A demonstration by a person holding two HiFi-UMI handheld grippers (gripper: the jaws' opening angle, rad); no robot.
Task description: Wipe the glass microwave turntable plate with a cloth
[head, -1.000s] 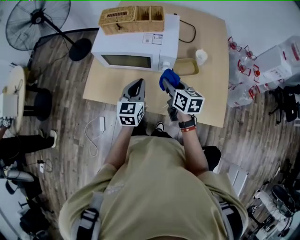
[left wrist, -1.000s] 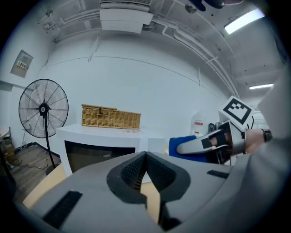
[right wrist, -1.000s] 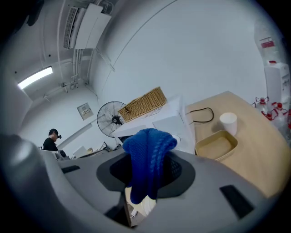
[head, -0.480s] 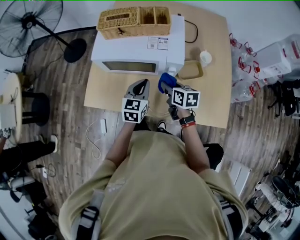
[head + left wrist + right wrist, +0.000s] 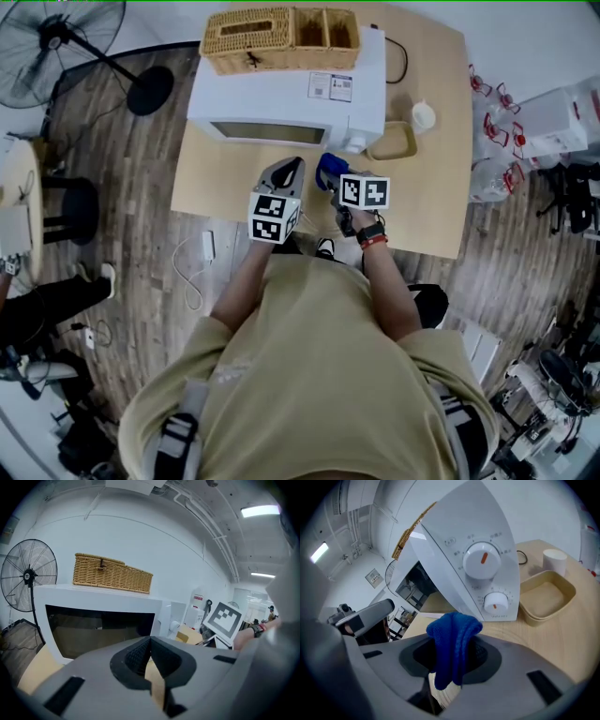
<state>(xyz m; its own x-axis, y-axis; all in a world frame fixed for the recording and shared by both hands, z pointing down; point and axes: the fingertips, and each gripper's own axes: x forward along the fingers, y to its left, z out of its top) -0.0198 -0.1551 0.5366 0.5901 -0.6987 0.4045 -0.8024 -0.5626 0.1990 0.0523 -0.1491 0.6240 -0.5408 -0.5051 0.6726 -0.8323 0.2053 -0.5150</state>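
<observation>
A white microwave (image 5: 291, 108) stands on the wooden table (image 5: 427, 202) with its door closed; the glass turntable plate is not visible. My right gripper (image 5: 330, 174) is shut on a folded blue cloth (image 5: 452, 641) and hovers near the microwave's control panel (image 5: 485, 581). In front of the dark door window (image 5: 101, 630), my left gripper (image 5: 287, 172) has its jaws pressed together with nothing between them. The blue cloth (image 5: 330, 169) shows in the head view just below the microwave's right corner.
A wicker basket (image 5: 279, 36) sits on top of the microwave. A beige tray (image 5: 394, 141) and a white cup (image 5: 423, 115) lie to its right. A floor fan (image 5: 66, 33) stands at the far left. A power cable (image 5: 398, 56) trails behind.
Both grippers have moved forward, closer to the microwave's front. The right one still carries the blue cloth; the left one stays shut and empty.
</observation>
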